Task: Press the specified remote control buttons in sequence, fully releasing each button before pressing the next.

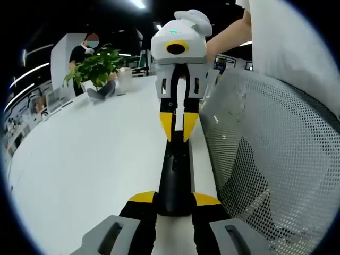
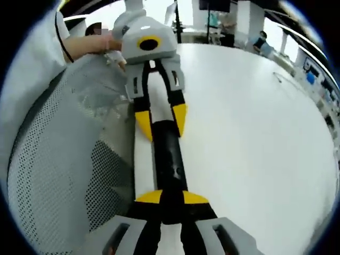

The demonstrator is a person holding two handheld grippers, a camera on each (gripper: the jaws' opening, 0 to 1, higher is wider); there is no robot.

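Lit evenly from overhead by ceiling strip lights [image 1: 139, 4], bright and diffuse, with only faint soft shadows on the white table [image 1: 79, 159]. Washed nearly to glare across the far tabletop [image 2: 255, 95] in the right gripper view. Bent strongly by fisheye distortion, with straight edges curved toward the borders. Sharp at centre, slightly soft in the near foreground and the distant background; mild blur over the mesh chair back [image 1: 276, 159].
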